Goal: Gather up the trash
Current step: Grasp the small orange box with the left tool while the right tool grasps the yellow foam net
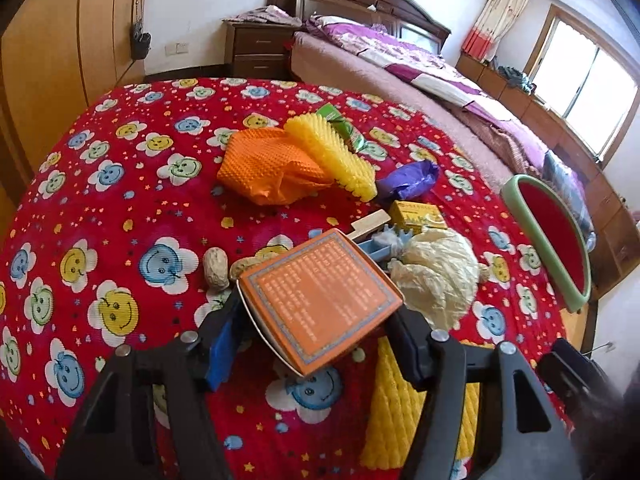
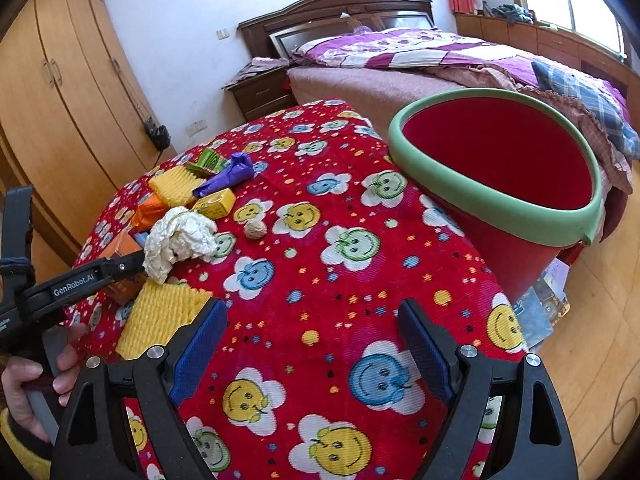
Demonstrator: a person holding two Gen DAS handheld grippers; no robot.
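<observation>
The left gripper [image 1: 316,340] has its jaws closed on an orange box [image 1: 320,300], holding it tilted just above the surface [image 1: 120,200], which is covered with a red cloth printed with smiley flowers. The right gripper [image 2: 314,344] hangs over the cloth with its jaws wide apart and nothing between them.

Taking the orange box as the landmark: a crumpled cream bag [image 1: 440,276] lies just to its right, and a walnut [image 1: 215,270] sits just to its left. Beyond the box lie a small yellow box [image 1: 418,215], a purple wrapper [image 1: 408,180], a yellow foam net [image 1: 332,156], an orange foam net [image 1: 268,168] and a green carton [image 1: 342,126], all clustered near one another. Another yellow foam sheet [image 1: 400,400] lies under the box, nearer the camera.

A red bin [image 2: 500,168] with a green rim stands well to the right of the box, beside the surface's edge.
</observation>
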